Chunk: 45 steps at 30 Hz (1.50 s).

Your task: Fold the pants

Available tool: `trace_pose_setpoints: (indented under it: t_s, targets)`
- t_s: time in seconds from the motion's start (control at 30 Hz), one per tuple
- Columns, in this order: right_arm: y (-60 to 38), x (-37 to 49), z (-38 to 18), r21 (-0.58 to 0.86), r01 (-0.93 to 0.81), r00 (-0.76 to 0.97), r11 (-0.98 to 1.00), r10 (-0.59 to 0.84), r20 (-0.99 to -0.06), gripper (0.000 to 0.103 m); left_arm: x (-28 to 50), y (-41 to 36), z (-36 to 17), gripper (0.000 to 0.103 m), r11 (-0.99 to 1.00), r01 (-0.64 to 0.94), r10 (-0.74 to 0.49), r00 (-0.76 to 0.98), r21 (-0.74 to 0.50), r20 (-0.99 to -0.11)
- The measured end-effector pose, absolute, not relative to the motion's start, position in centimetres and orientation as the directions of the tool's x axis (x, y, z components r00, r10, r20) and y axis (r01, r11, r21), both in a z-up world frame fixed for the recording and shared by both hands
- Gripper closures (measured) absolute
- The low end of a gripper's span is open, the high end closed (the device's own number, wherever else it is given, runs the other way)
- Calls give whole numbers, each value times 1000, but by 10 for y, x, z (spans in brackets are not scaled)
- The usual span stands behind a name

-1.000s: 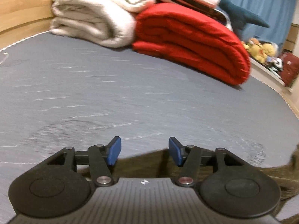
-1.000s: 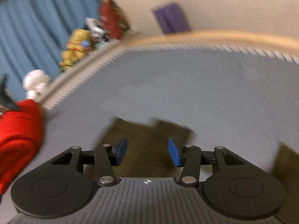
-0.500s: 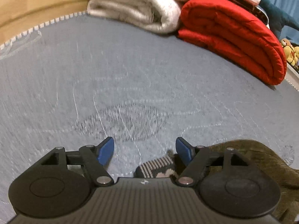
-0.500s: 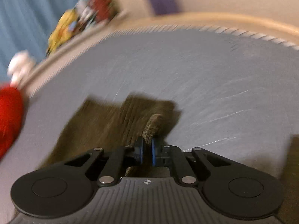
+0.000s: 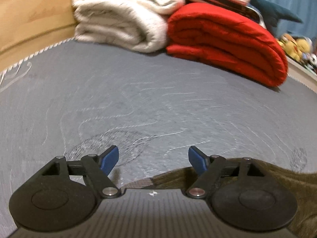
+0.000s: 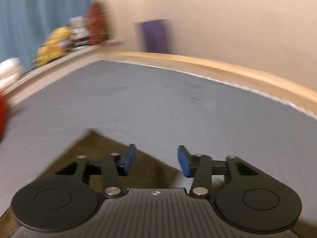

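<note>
Grey mattress: white blanket touching red quilt, well beyond pants.

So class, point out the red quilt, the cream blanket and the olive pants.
red quilt (image 5: 227,39), left wrist view, middle of its folded top.
cream blanket (image 5: 122,19), left wrist view, its rolled front.
olive pants (image 6: 150,168), right wrist view, cloth between the fingers.

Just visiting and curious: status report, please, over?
Both hand-held grippers, left and right, just opened, holding nothing. Olive-brown corduroy pants lie flat on grey mattress. Nothing in the way.
</note>
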State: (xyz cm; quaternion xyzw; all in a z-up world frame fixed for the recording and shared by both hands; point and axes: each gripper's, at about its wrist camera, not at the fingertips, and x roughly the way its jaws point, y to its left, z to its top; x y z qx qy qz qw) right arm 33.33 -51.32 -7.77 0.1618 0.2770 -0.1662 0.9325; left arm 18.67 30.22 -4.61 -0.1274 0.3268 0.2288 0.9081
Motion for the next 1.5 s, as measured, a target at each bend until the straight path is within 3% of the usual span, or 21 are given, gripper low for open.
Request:
trace_pose_setpoints:
  t_s: [0.07,0.17,0.37,0.47,0.5,0.57,0.63,0.73,0.83,0.87,0.93,1.0,1.1,1.13,1.2,1.3,1.43,1.5]
  targets:
    - [-505,372,-77,208,267,801,941,-97,-590,40,185,313,-49,21,842,-528,328,665,-112,-671]
    - [-494,417,-79,159,176,788,971,-42,-614,35,180,327,-52,21,825,-542,297,660,-164,-690]
    - [-489,483,-115,-21,86,712,996,-76,-698,31,174,349,-56,19,832,-513,210,644,-212,-736]
    - [-493,489,-133,-10,48,699,999,-41,-714,30,169,358,-61,18,828,-495,141,638,-263,-757]
    - [-492,491,-136,-1,23,704,1000,-17,-710,33,167,361,-63,18,826,-491,123,639,-279,-759]
    - [-489,489,-141,38,-87,723,995,89,-685,63,164,364,-65,18,819,-484,95,645,-309,-758]
    - [-483,486,-141,-9,-153,744,988,109,-660,82,163,363,-64,18,826,-473,89,646,-307,-758]
    - [-488,484,-137,-43,-153,807,987,99,-582,91,165,361,-63,18,835,-461,85,649,-302,-756]
    - [-501,482,-128,-5,101,892,995,-92,-442,91,167,359,-60,18,843,-441,83,672,-308,-736]
    - [-501,482,-131,-2,158,890,987,-143,-434,91,167,356,-60,18,845,-434,80,680,-313,-728]
    - [-493,494,-146,1,229,839,973,-197,-507,89,170,351,-61,17,851,-425,72,676,-308,-733]
    - [-484,502,-156,-36,245,795,969,-222,-564,84,173,346,-62,17,865,-406,62,671,-296,-739]
    - [-480,491,-142,-31,230,816,973,-210,-538,60,174,345,-62,17,861,-386,28,686,-331,-727]
    - [-480,486,-137,-10,222,822,975,-192,-537,57,175,347,-62,17,853,-385,14,692,-353,-722]
    - [-483,471,-127,-5,208,833,978,-180,-524,57,179,347,-67,17,846,-379,-16,686,-376,-727]
    - [-488,452,-106,2,173,847,985,-148,-511,57,186,334,-68,18,890,-336,-5,668,-308,-744]
    - [-484,401,-63,46,126,869,991,-88,-488,57,191,309,-57,59,960,-229,31,657,-160,-753]
    - [-479,367,-38,69,110,881,992,-65,-468,57,182,306,-43,62,969,-220,85,729,-114,-679]
